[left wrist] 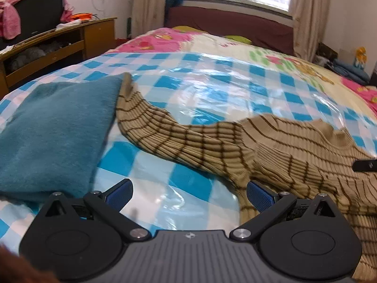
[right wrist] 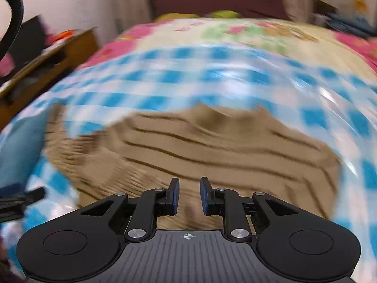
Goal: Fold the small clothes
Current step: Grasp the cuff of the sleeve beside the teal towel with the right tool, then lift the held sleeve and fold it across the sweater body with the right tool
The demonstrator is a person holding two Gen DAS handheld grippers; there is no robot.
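A tan ribbed sweater with dark stripes (left wrist: 271, 146) lies spread on the blue-and-white checked plastic sheet (left wrist: 188, 87). One of its sleeves reaches up and left to a folded teal cloth (left wrist: 54, 129). My left gripper (left wrist: 189, 188) is wide open low over the sheet, with its right finger (left wrist: 259, 195) at the sweater's near edge and nothing between the pads. The right wrist view is motion-blurred. There my right gripper (right wrist: 189, 184) hovers over the sweater's body (right wrist: 212, 146), its jaws a narrow gap apart and gripping nothing. A tip of the right gripper (left wrist: 365, 165) shows at the right edge of the left wrist view.
The sheet covers a bed with a cartoon quilt (left wrist: 271, 54) and a dark red headboard (left wrist: 231, 23) under a window. A wooden cabinet (left wrist: 59, 44) with a television and pink clothes stands to the left. Blue items (left wrist: 348, 68) lie beside the bed at far right.
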